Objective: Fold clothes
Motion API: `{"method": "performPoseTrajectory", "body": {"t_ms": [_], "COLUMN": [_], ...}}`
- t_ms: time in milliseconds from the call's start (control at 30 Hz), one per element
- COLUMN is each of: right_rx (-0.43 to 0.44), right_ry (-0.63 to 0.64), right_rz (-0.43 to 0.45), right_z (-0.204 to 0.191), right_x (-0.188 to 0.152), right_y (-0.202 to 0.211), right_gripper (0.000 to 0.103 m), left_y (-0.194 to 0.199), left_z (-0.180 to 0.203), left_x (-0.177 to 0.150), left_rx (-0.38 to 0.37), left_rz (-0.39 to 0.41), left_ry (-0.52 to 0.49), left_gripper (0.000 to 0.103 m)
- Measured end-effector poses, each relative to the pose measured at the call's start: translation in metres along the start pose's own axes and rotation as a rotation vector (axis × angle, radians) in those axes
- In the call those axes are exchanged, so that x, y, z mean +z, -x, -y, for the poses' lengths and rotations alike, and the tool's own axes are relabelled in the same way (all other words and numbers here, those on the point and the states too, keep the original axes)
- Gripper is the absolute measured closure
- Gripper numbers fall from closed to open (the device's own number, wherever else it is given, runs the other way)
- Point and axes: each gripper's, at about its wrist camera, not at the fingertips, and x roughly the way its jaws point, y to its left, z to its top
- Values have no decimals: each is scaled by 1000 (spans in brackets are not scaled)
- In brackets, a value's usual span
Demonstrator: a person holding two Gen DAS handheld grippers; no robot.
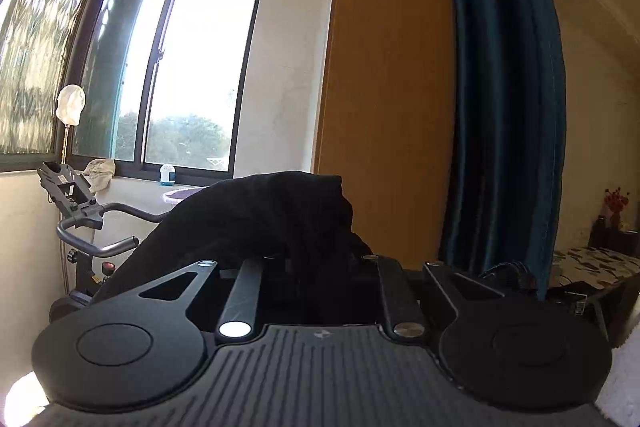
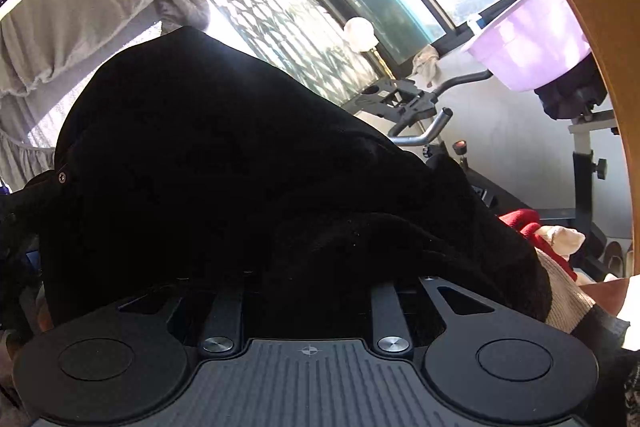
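Both claws are raised about level toward the window, each clenched on the same soft black fabric garment. The left claw pinches a bunched fold that humps up over its fingers; the right claw is buried under a broad drape of it, in front of a grey exercise bike.

A: What is the black cloth like?
B: Soft and fuzzy, not shiny at all.
A: And the left claw?
B: Dull black plastic with ridges, and shiny round metal screws.
A: The bowl?
B: Smooth purple plastic.
A: The curtain?
B: Blue cloth with a soft shine. The grey curtain looks fluffy. The board is smooth wood.
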Motion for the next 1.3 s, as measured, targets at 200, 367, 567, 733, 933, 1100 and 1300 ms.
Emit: {"method": "performPoseTrajectory", "body": {"t_ms": [200,367,567,733,933,1100,1300], "right_rx": [37,24,-43,-101,-195,-283,-321], "right_ry": [1,23,45,40,3,-53,-85], "right_rz": [-14,65,152,140,60,13,55], "right_z": [-12,-24,-51,-87,-115,-120,-97], "right_x": [-15,-24,-48,-87,-131,-146,-143], "right_y": [39,85,144,198,271,334,413], "right_gripper": [83,83,83,83,85,85,85], "left_y": [6,8,38,85,116,106,80], "left_z": [42,71,115,150,196,238,328], "left_x": [1,9,1,-21,-53,-57,-60], "left_rx": [2,-76,-167,-205,-283,-325,-342], "left_rz": [-41,-62,-68,-72,-112,-185,-214], "left_ry": [-3,-52,-75,4,111,162,121], "left_gripper": [87,87,87,87,87,87,87]}}
